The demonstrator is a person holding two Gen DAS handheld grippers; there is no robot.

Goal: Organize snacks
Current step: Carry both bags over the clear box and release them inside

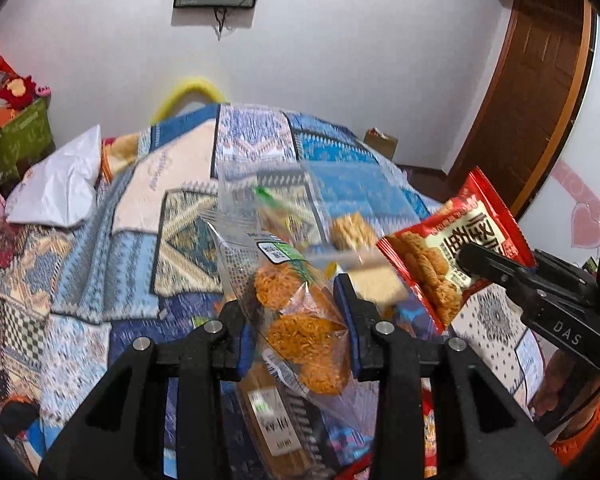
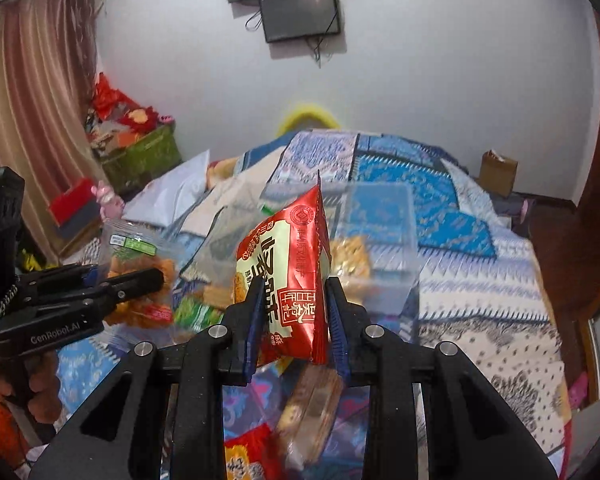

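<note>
While both packs are up in the air over the bed [image 1: 100,264], here's how it sits. The left gripper [image 1: 296,320] has its fingers [image 1: 346,300] pinched narrow on a clear bag of orange fried noodle cakes [image 1: 300,320], which hangs tilted between the blue pads, label end pointing toward the far edge of the bed. The right gripper [image 2: 292,312] has its fingers [image 2: 334,308] clamped on a red cookie packet [image 2: 288,272], standing more or less upright, crimped top edge up.

In the left wrist view the red packet shows off to the right, gripped by the other tool, near the noodle bag but not touching it.

Below and just beyond both packs there's a clear plastic bin [image 2: 380,240] sitting on the patchwork quilt about mid-bed, with some yellowish snack blocks [image 2: 352,256] inside, pretty blurry. More wrapped snacks [image 2: 308,412] lie loose on the quilt by the near edge, under the tools. A white pillow [image 1: 60,184] lies toward the far left corner of the bed. A hand [image 2: 40,388] shows under the left tool's handle.
</note>
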